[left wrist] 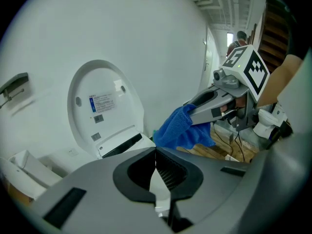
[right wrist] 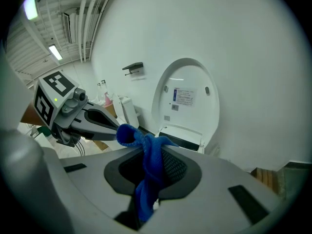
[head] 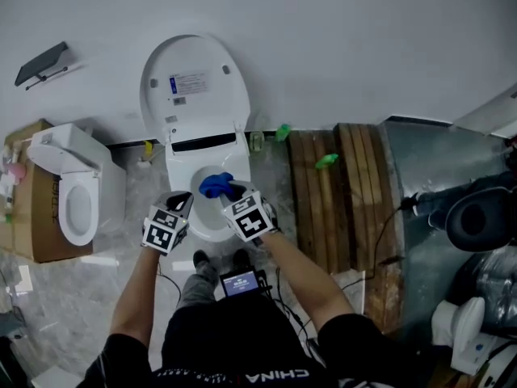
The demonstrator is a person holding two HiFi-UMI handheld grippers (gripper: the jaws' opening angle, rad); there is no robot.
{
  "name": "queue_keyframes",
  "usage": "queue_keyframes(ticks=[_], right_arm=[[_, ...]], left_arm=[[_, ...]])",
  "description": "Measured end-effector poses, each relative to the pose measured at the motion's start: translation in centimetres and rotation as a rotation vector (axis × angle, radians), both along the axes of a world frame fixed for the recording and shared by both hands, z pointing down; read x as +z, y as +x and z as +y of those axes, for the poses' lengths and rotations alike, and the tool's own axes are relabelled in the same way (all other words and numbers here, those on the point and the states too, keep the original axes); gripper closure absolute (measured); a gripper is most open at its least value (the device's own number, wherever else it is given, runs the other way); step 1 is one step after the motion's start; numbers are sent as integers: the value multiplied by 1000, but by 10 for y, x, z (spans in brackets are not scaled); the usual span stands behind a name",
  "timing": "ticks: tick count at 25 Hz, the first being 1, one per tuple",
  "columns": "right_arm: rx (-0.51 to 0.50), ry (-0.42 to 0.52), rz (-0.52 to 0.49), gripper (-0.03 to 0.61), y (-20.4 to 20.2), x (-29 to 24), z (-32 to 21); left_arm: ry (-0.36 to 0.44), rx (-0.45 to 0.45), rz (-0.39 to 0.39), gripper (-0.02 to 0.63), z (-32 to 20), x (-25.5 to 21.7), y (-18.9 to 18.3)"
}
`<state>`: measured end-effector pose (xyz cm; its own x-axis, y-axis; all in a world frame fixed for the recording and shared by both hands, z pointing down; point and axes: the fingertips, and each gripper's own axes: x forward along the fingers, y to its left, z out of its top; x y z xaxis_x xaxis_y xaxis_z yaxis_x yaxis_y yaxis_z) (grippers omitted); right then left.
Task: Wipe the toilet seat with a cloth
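Note:
A white toilet (head: 206, 156) stands against the wall with its lid (head: 194, 83) raised; the lid (left wrist: 105, 108) and lid (right wrist: 187, 101) also show in both gripper views. My right gripper (head: 234, 194) is shut on a blue cloth (head: 215, 186), held over the bowl. That cloth (right wrist: 146, 174) hangs bunched between the jaws in the right gripper view, and the cloth (left wrist: 183, 129) shows in the left gripper view too. My left gripper (head: 184, 204) hovers just left of the bowl, shut with nothing in it; its jaws (left wrist: 156, 172) meet.
A second white toilet (head: 77, 188) sits on a cardboard box (head: 36, 208) at the left. Wooden planks (head: 339, 192) lie on the floor to the right. A black bucket (head: 477, 217) and cables are at the far right. A small shelf (head: 42, 63) hangs on the wall.

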<state>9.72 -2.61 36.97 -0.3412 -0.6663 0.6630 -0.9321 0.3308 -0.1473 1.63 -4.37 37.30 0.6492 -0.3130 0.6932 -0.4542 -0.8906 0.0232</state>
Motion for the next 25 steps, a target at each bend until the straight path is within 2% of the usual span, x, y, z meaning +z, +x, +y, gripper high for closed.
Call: queue_keyframes(ticks=[6,13,25], right_arm=[[-10,-56,9,517,5,55,-21],[37,-103,15,517,3,142,-66],[90,-136,35,517,5,276,-154]], left_arm=[[-51,-22,-17,602,-13,52,5],[-102,-36,-1,602,-60,133,3],[-128,-83,8,602,-137,243,-8]])
